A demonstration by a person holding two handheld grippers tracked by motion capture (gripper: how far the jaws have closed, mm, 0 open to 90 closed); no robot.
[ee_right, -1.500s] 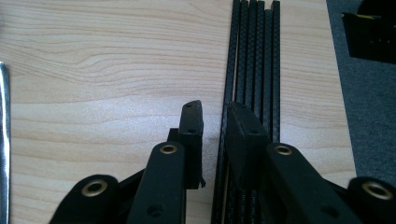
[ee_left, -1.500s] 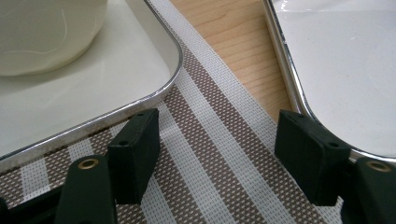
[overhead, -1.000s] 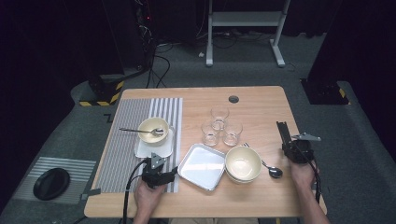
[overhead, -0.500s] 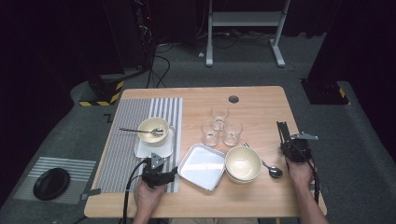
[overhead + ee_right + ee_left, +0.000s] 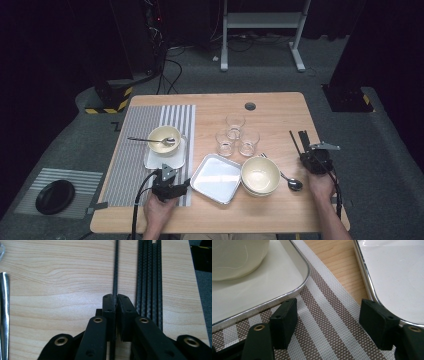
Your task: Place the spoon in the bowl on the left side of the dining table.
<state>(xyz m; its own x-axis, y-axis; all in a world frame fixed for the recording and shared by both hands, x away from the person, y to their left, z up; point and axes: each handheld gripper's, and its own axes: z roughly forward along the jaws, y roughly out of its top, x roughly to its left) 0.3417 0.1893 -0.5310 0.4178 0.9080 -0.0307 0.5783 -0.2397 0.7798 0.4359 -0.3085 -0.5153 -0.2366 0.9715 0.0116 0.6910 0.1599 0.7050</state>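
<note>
My right gripper (image 5: 306,152) (image 5: 116,299) lies low over the table's right edge. Its jaws have just been closing and now pinch one thin black stick (image 5: 115,267) (image 5: 294,140). A bundle of several like black sticks (image 5: 149,277) (image 5: 303,137) lies just right of it on the wood. My left gripper (image 5: 175,178) (image 5: 328,322) rests open on the striped placemat (image 5: 324,325) (image 5: 140,150), nothing between its pads. It sits between the corner of a small tray (image 5: 274,282) (image 5: 167,160) carrying a cream bowl (image 5: 234,257) (image 5: 162,139) and an empty tray (image 5: 397,275) (image 5: 216,178).
A spoon (image 5: 150,140) lies across the cream bowl. Stacked cream bowls (image 5: 260,175) stand right of the empty tray, a metal spoon (image 5: 291,183) (image 5: 4,305) beside them. Three glasses (image 5: 234,135) cluster mid-table. A black dish (image 5: 55,196) sits on the floor at left.
The right hand has shifted very slightly; both grippers otherwise stay where they were, and the dishes have not moved.
</note>
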